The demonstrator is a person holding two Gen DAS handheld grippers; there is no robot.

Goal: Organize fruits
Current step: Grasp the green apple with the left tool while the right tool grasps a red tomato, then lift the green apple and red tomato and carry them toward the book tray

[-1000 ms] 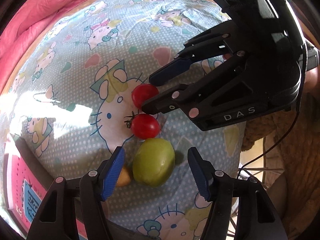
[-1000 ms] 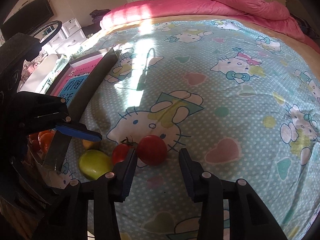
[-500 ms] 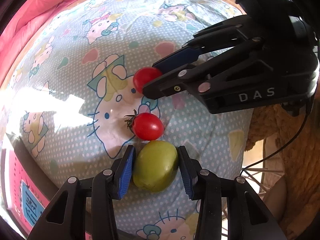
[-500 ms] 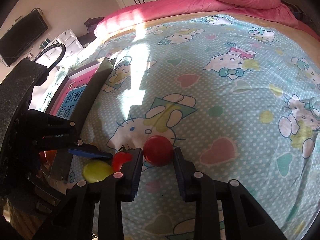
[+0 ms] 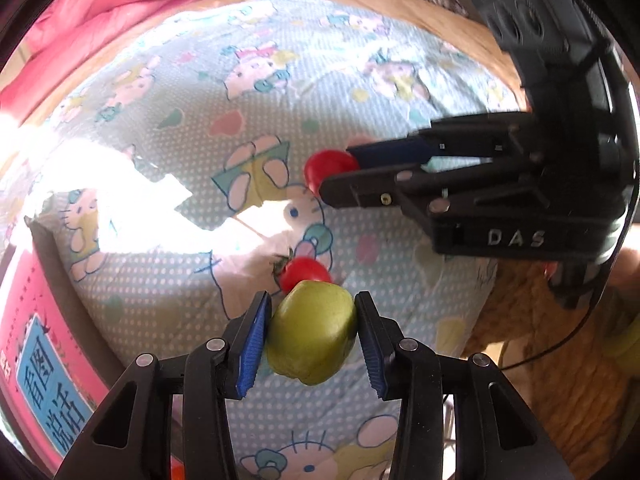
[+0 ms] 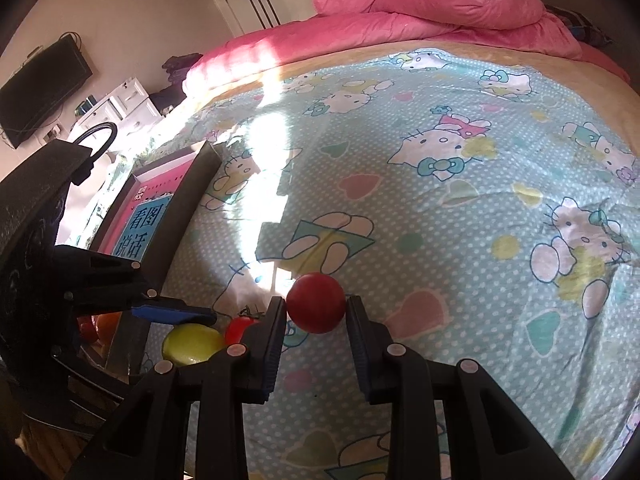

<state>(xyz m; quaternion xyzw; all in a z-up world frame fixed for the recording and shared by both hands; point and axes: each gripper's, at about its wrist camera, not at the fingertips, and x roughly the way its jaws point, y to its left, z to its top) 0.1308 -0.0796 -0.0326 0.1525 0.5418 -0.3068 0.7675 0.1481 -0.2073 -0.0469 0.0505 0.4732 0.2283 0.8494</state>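
Observation:
My left gripper (image 5: 312, 332) is shut on a green fruit (image 5: 312, 334) and holds it above the bed sheet; it also shows in the right wrist view (image 6: 192, 345). My right gripper (image 6: 316, 312) is shut on a round red fruit (image 6: 316, 302), which also shows in the left wrist view (image 5: 326, 168), lifted off the sheet. A small red tomato with a green stem (image 5: 302, 272) lies on the sheet just beyond the green fruit, also in the right wrist view (image 6: 239, 327).
A pink box with a blue label (image 6: 144, 224) lies at the bed's left edge, beside a dark flap (image 6: 180, 216). Orange and red fruits (image 6: 102, 324) sit low at the left. A pink duvet (image 6: 420, 0) covers the far side of the bed.
Both grippers have closed on their fruits and lifted them: the left with the green fruit, the right with the red one. The small tomato stays on the sheet.

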